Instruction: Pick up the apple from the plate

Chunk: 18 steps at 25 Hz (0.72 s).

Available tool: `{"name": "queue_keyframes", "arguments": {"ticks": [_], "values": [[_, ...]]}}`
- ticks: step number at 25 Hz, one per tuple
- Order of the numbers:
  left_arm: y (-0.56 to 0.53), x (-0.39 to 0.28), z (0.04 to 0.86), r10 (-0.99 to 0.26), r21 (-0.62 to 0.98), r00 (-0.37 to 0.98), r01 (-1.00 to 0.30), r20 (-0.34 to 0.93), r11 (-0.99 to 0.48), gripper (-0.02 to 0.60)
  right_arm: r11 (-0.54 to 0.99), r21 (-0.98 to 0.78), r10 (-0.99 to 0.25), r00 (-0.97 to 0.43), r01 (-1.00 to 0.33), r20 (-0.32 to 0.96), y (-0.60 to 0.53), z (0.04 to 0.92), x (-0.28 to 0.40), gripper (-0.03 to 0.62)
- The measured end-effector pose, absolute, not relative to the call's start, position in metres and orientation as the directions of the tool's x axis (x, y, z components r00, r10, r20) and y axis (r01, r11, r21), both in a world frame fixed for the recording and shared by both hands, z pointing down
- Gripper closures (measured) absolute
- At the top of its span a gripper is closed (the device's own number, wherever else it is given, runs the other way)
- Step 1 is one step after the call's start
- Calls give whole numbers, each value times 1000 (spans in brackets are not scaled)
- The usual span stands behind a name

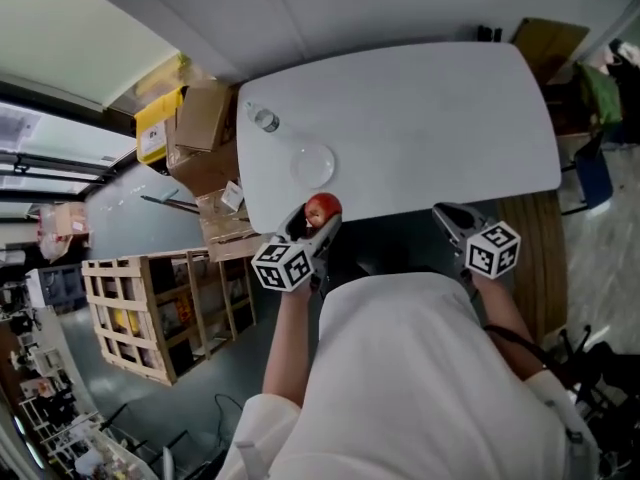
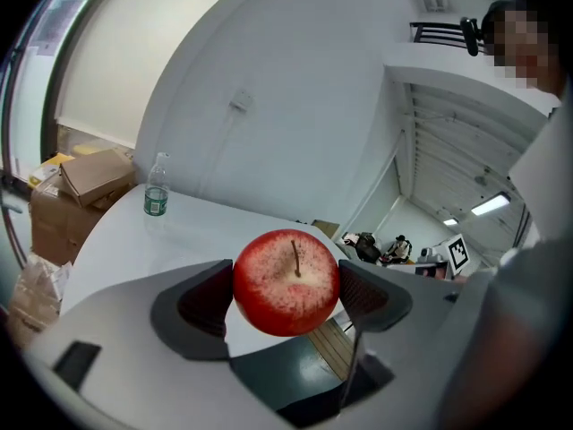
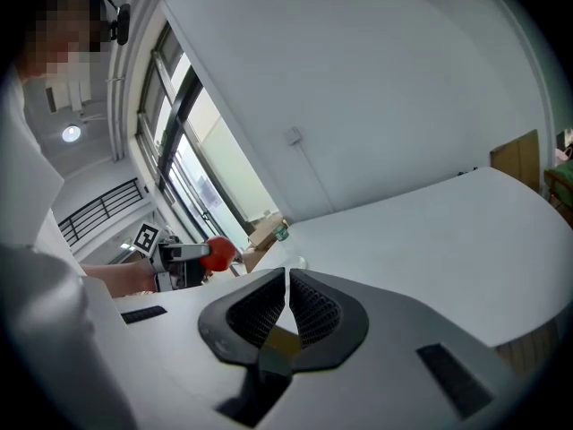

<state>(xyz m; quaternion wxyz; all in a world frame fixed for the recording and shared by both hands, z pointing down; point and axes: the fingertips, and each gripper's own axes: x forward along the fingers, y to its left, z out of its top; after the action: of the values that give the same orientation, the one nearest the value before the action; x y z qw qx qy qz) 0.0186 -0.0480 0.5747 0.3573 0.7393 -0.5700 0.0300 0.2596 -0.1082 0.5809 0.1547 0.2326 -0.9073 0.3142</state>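
Note:
A red apple (image 1: 322, 208) (image 2: 286, 282) with its stem toward the camera is held between the jaws of my left gripper (image 1: 315, 220) (image 2: 286, 296), lifted off the table at its near edge. The clear glass plate (image 1: 313, 165) lies bare on the white table (image 1: 430, 118), just beyond the apple. My right gripper (image 1: 452, 220) (image 3: 286, 307) hovers at the table's near edge on the right, jaws pressed together with nothing in them. In the right gripper view the apple (image 3: 218, 253) shows far off at the left.
A small water bottle (image 1: 265, 120) (image 2: 157, 186) stands near the table's far left corner. Cardboard boxes (image 1: 200, 133) and a wooden crate (image 1: 160, 308) sit on the floor to the left. A wooden board (image 1: 528, 258) lies beside the table at right.

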Motion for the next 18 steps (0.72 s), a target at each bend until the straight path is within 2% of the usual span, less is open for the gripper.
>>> {"name": "queue_keyframes", "arguments": {"ticks": [10, 18], "values": [[18, 8, 543, -880, 515, 281, -856, 382, -50, 210, 771, -506, -207, -903, -387, 376, -73, 570, 210, 556], [70, -27, 527, -900, 531, 292, -843, 324, -82, 210, 795, -488, -193, -913, -361, 361, -40, 557, 160, 556]]}}
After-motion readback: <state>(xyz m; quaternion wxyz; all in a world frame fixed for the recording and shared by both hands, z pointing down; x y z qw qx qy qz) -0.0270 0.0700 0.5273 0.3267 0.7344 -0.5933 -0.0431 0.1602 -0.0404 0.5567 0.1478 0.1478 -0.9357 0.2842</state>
